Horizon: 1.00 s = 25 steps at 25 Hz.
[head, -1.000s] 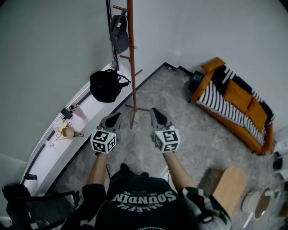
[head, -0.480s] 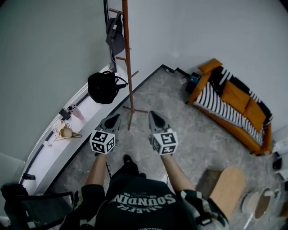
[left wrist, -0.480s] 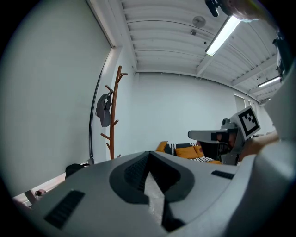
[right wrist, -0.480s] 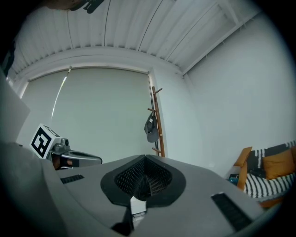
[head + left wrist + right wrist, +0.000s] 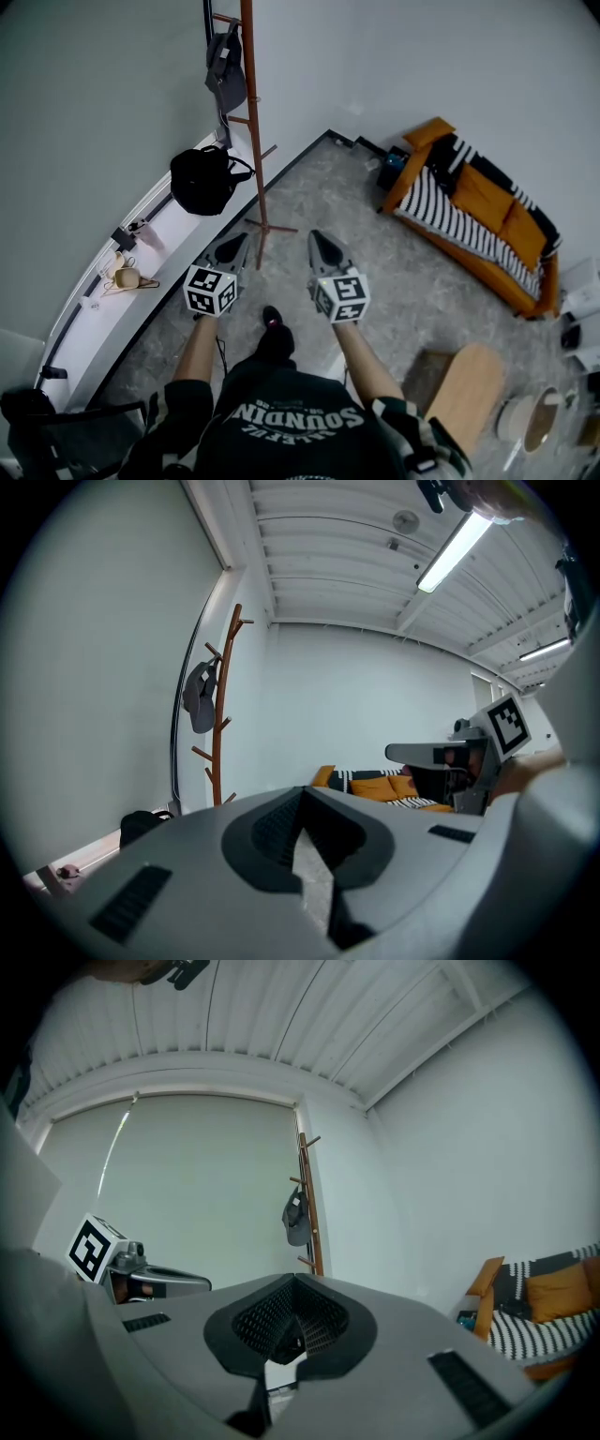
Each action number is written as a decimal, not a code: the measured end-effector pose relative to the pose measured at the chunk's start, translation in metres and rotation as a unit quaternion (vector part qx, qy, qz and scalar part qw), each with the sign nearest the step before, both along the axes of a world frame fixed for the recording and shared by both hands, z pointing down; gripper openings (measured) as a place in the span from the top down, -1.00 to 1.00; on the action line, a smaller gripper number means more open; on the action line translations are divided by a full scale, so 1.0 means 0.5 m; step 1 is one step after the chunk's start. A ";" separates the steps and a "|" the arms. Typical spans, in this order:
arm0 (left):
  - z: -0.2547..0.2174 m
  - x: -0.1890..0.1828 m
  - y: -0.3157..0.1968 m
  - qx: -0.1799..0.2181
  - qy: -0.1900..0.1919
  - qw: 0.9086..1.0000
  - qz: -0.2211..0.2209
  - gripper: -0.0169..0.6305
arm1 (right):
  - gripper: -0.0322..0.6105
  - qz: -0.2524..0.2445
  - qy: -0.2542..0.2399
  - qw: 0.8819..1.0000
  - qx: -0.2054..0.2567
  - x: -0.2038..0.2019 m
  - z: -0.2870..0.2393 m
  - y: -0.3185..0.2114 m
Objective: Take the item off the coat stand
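Coat stand (image 5: 248, 122) is on the floor (image 5: 375, 272) near the room's far corner, just off the ledge (image 5: 169, 244) running along the left wall. The cap (image 5: 225, 75) hangs high on the stand's left side. The bag (image 5: 200, 180) sits toward the ledge's far end, left of the stand. The sofa (image 5: 478, 211) is way over right, and the stool (image 5: 473, 394) sits nearer, below it.

1. The grey speckled floor (image 5: 375, 253) carries a thin reddish-brown wooden coat stand (image 5: 253, 141), its feet spread near the room's corner.
2. Also on the floor are 1 orange-framed sofa (image 5: 469, 220) with a black-and-white striped cover by the far wall, and 1 round pale wooden stool (image 5: 469, 398) at lower right.
3. A long white ledge (image 5: 103, 328) runs along the left wall.
4. On it rest 1 black fabric bag (image 5: 199, 180), just beside the stand, and small tan items (image 5: 125, 278), too small to identify.
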<state>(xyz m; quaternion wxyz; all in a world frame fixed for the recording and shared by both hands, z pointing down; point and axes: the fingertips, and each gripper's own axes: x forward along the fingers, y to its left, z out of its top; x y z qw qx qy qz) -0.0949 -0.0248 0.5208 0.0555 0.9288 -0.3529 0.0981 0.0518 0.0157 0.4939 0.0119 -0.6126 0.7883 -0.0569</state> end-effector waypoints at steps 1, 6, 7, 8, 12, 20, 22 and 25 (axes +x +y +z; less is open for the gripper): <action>0.002 0.005 -0.006 -0.001 0.001 1.000 0.001 0.94 | 0.90 0.000 0.000 1.000 -0.003 0.003 0.005 -0.005; 0.009 0.027 -0.045 -0.002 0.004 1.000 0.003 0.94 | 0.90 -0.006 0.006 1.000 -0.001 0.013 0.009 -0.049; 0.010 0.030 -0.054 -0.003 0.004 1.000 0.002 0.94 | 0.90 -0.008 0.006 1.000 -0.003 0.013 0.010 -0.059; 0.011 0.031 -0.065 -0.003 0.005 1.000 0.001 0.94 | 0.90 -0.010 0.006 1.000 -0.005 0.013 0.012 -0.071; 0.013 0.035 -0.119 -0.004 0.007 1.000 -0.005 0.94 | 0.90 -0.017 0.009 1.000 -0.014 0.014 0.017 -0.128; 0.007 0.037 -0.260 -0.008 0.010 1.000 -0.018 0.94 | 0.90 -0.037 0.015 0.999 -0.009 0.010 -0.004 -0.273; 0.009 0.038 -0.301 -0.010 0.008 1.000 -0.018 0.94 | 0.90 -0.037 0.021 0.999 -0.013 0.014 -0.003 -0.316; 0.010 0.040 -0.367 -0.012 0.007 1.000 -0.018 0.94 | 0.90 -0.039 0.022 0.999 -0.020 0.015 -0.001 -0.383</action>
